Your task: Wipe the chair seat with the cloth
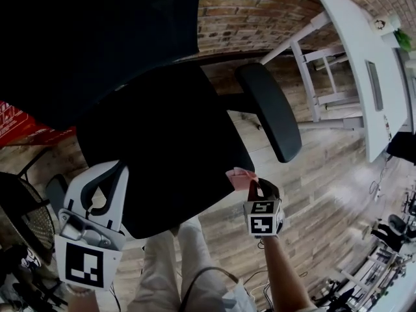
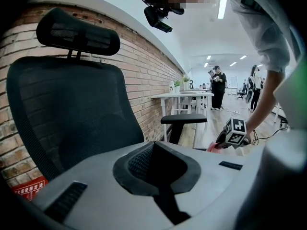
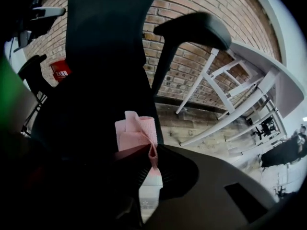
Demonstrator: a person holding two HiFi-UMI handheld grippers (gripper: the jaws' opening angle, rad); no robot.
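The black office chair's seat [image 1: 169, 148] fills the middle of the head view, under its mesh backrest [image 2: 72, 109]. A pink cloth [image 1: 239, 176] lies at the seat's front right edge, pinched in my right gripper [image 1: 250, 182], which is shut on it. In the right gripper view the cloth [image 3: 136, 131] sticks up in a fold from the right gripper [image 3: 151, 152], against the dark seat [image 3: 86, 119]. My left gripper [image 1: 107, 174] hovers over the seat's front left corner, open and holding nothing. The left gripper view catches the right gripper [image 2: 218, 145] beyond the seat.
The chair's right armrest [image 1: 270, 109] juts out beside the seat. A white desk [image 1: 364, 64] stands along the brick wall [image 1: 260, 12]. The person's legs [image 1: 175, 265] are at the seat's front. A red box [image 1: 13, 125] sits at the left. People stand far off [image 2: 218, 85].
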